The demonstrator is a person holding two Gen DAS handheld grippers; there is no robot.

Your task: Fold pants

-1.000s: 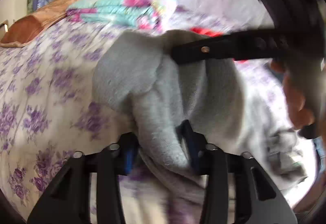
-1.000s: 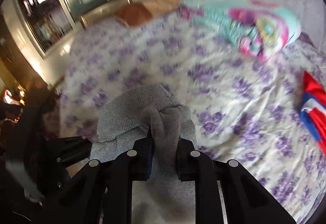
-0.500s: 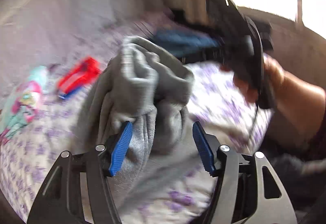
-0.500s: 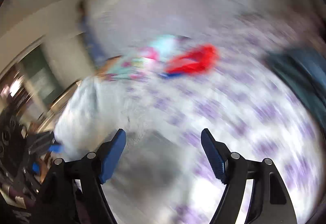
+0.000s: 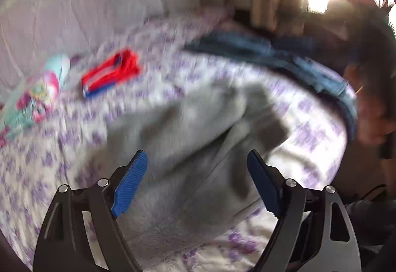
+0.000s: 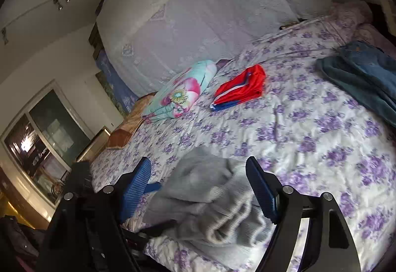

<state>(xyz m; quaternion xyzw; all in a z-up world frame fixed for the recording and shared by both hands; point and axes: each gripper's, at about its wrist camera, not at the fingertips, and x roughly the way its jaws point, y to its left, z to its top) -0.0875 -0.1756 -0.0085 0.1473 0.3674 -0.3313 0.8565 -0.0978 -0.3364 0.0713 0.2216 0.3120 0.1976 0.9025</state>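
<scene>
The grey pants [image 5: 193,138] lie bunched on the purple-flowered bedspread [image 5: 49,173], near the bed's front edge. In the right wrist view they [image 6: 212,207] show as a rumpled heap with the ribbed waistband in front. My left gripper [image 5: 196,183] is open, its blue pads either side of the cloth and holding nothing. My right gripper [image 6: 198,190] is open above the heap and holds nothing. The left view is blurred by motion.
Folded red shorts [image 6: 240,86] and a floral folded blanket [image 6: 180,91] lie toward the headboard. Blue jeans [image 6: 361,74] lie at the bed's right side. A brown pillow [image 6: 126,128] sits at the left edge. A window [image 6: 39,148] is at far left.
Both grippers have opened and let go of the grey pants, which dropped in a heap on the bed. Both cameras swung to face the headboard.
</scene>
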